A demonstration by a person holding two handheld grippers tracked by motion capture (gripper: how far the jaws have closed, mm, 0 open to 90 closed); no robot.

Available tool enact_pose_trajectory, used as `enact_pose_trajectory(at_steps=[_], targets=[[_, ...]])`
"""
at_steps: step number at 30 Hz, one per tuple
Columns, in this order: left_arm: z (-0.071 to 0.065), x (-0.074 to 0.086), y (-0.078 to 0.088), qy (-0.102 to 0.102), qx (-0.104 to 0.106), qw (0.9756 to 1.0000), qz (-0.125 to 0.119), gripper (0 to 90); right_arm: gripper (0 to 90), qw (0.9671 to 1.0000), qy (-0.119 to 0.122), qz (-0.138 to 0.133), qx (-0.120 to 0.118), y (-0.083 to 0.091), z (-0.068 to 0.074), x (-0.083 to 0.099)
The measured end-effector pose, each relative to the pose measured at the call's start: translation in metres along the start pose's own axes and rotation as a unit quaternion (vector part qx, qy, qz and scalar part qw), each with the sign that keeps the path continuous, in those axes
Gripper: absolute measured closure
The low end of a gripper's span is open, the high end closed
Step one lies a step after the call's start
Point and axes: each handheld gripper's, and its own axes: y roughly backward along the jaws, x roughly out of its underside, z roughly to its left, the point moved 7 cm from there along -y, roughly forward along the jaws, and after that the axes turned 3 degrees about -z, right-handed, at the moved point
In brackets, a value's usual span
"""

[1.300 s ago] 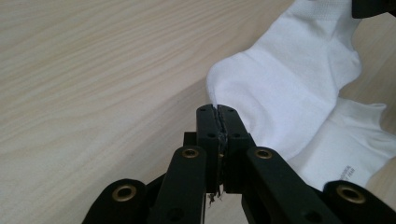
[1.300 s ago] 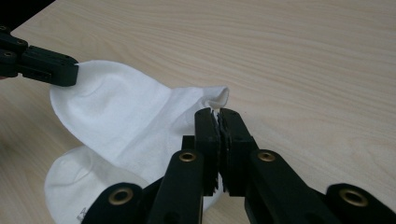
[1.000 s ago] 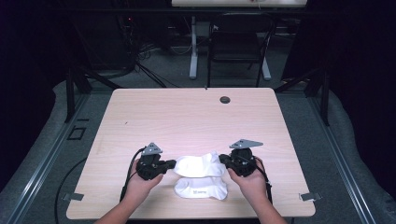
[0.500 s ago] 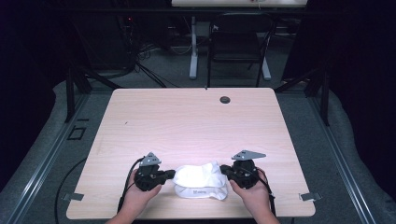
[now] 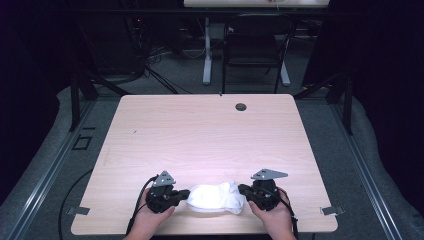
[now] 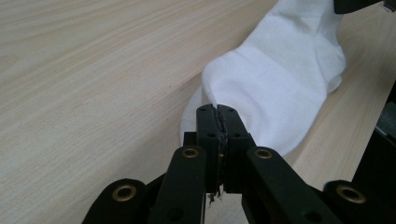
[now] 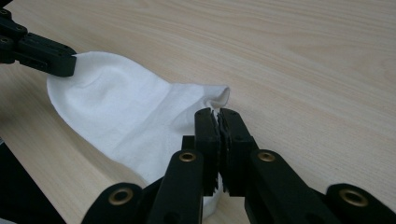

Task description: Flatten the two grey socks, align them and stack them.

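A white sock (image 5: 216,197) lies folded near the front edge of the wooden table (image 5: 210,135). My left gripper (image 5: 186,194) pinches the sock's left end, its jaws shut on the fabric (image 6: 261,88). At the sock's right end my right gripper (image 5: 241,190) is also shut on the cloth (image 7: 135,121). In the left gripper view my own left gripper (image 6: 218,112) bites the sock's edge. My right gripper (image 7: 215,113) holds a small curled corner in the right gripper view, where the left gripper (image 7: 42,46) shows at the sock's far end.
A dark round grommet (image 5: 241,106) sits near the table's far edge. Beyond the table stand a black chair (image 5: 255,50) and a desk leg (image 5: 206,55) among floor cables. Two metal brackets (image 5: 332,210) stick out at the front corners.
Both grippers have drawn the sock's upper layer toward the person, down over the lower part. The sock now lies as one compact fold near the front edge.
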Motion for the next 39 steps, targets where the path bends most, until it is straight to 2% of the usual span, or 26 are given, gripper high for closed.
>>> enact_pose_trajectory(at_steps=[20, 30, 34, 39], targets=[[-0.001, 0.012, -0.014, -0.007, -0.006, 0.9998, 0.018, 88.2, 86.8, 0.9999, -0.006, 0.012, 0.003, -0.005, -0.004, 0.013], [0.001, 0.016, -0.015, -0.001, -0.008, 0.9996, 0.026, 84.2, 85.1, 0.9998, -0.007, 0.018, 0.003, -0.01, -0.005, 0.016], [0.002, 0.014, -0.013, 0.005, -0.007, 0.9998, 0.017, 79.3, 78.4, 0.9999, -0.005, 0.015, 0.003, -0.008, -0.006, 0.016], [0.004, 0.005, -0.003, 0.004, -0.011, 0.9999, -0.006, 70.7, 71.5, 0.9999, -0.005, -0.011, 0.0, -0.001, -0.005, 0.013]])
